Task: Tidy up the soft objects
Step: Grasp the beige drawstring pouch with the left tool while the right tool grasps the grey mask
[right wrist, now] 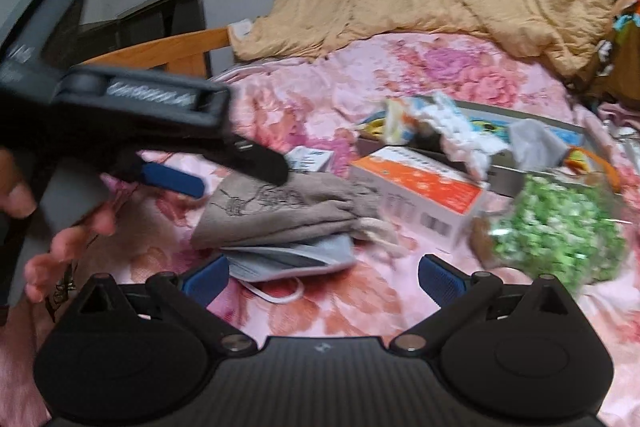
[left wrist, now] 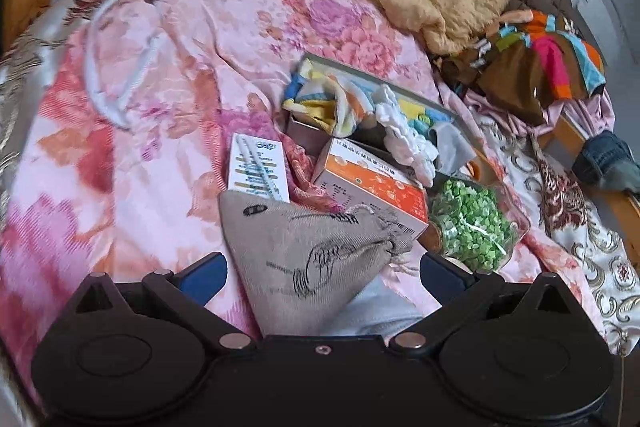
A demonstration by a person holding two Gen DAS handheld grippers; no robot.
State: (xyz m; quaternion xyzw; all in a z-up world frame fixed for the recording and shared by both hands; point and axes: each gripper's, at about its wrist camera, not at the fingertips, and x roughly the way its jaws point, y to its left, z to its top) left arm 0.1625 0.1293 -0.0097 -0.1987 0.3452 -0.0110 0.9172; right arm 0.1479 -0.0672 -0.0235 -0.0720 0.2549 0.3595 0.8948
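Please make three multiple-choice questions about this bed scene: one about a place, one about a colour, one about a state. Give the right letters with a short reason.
1. Where does the grey drawstring pouch lie?
A. on a light blue face mask
B. inside the tray
C. on the yellow blanket

2. Which colour is the top of the carton beside the pouch?
A. purple
B. orange
C. black

3. How are the fingers of the right gripper?
A. shut on the pouch
B. shut on the mask
C. open, holding nothing

Answers: 1 A, the mask shows under the pouch's edge. 2 B, its top face is orange. 3 C, both blue pads stand wide apart.
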